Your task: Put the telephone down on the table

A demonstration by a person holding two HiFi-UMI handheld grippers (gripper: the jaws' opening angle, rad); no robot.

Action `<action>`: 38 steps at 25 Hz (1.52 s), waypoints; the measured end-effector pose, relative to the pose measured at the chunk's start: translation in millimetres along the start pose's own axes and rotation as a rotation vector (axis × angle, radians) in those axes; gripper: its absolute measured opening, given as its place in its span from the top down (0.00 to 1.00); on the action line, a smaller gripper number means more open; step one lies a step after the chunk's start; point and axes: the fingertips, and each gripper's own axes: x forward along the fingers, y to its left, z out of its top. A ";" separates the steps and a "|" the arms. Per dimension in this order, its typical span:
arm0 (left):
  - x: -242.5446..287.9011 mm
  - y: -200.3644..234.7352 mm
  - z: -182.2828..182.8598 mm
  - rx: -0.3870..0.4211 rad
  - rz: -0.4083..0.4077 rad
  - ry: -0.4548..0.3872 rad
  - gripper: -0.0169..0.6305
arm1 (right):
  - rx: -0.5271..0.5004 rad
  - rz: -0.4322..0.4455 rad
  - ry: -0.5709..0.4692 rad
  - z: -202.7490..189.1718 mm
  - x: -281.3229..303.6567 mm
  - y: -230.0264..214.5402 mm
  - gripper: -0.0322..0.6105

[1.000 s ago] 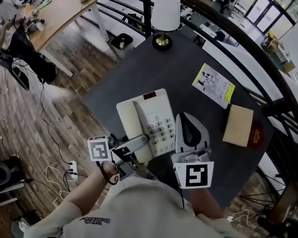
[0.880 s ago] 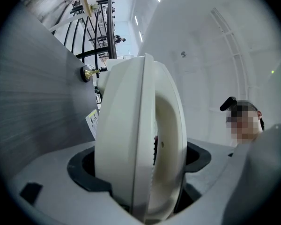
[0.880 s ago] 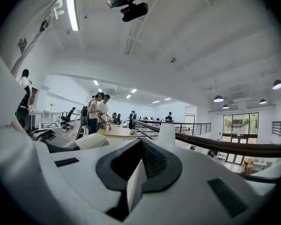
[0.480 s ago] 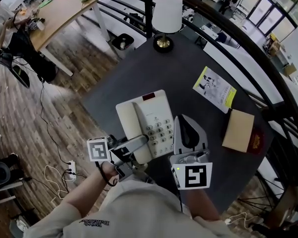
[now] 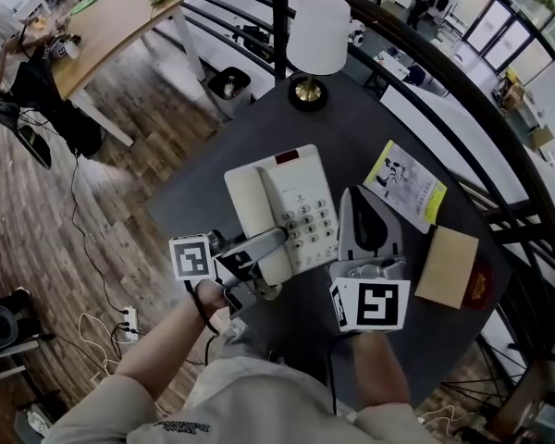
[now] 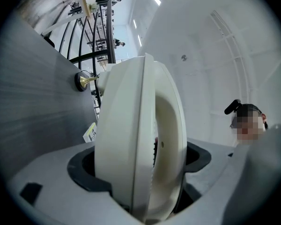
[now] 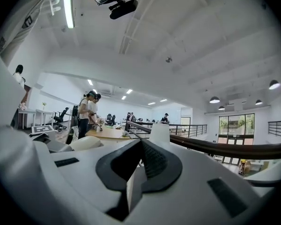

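Seen nearest, low and left in the head view: left tongs (image 5: 272,241), clamped on the near edge of a cream-white push-button desk telephone (image 5: 285,203). Checked in the left gripper view: same tongs (image 6: 141,175) closed on the telephone's (image 6: 131,125) body, both dark pads pressed against it. Placed the telephone over the near-left part of a dark grey round worktop (image 5: 351,128), keypad up, handset in its cradle on the left side. Near edge looks raised off the worktop in the left gripper view; cannot tell about contact at the far edge.

Just beside the telephone's right edge: right tongs (image 5: 361,206), brought together on nothing. Confirmed in the right gripper view (image 7: 136,170): pads meeting, nothing between.

Farther right on the worktop: a tan square pad (image 5: 447,265) lying partly over a dark red flat item (image 5: 477,259). Beyond it, a yellow-and-white printed leaflet (image 5: 405,185), lying flat.

At the far edge: a table lamp with white shade and brass base (image 5: 316,35), upright. Behind, a curved black railing (image 5: 444,86).
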 end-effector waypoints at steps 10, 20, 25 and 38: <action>53.2 88.2 56.6 -0.016 0.025 0.043 0.30 | 0.024 0.003 0.058 -53.4 84.9 -26.1 0.95; 88.4 173.5 94.5 -0.096 0.081 0.041 0.30 | 0.027 0.006 0.132 -121.2 152.7 -43.8 0.95; 103.8 207.9 106.2 -0.132 0.099 0.038 0.30 | 0.054 -0.008 0.172 -150.5 165.1 -46.2 0.95; 120.8 277.6 115.6 -0.096 0.244 0.077 0.30 | 0.150 -0.044 0.251 -202.7 164.7 -51.9 0.95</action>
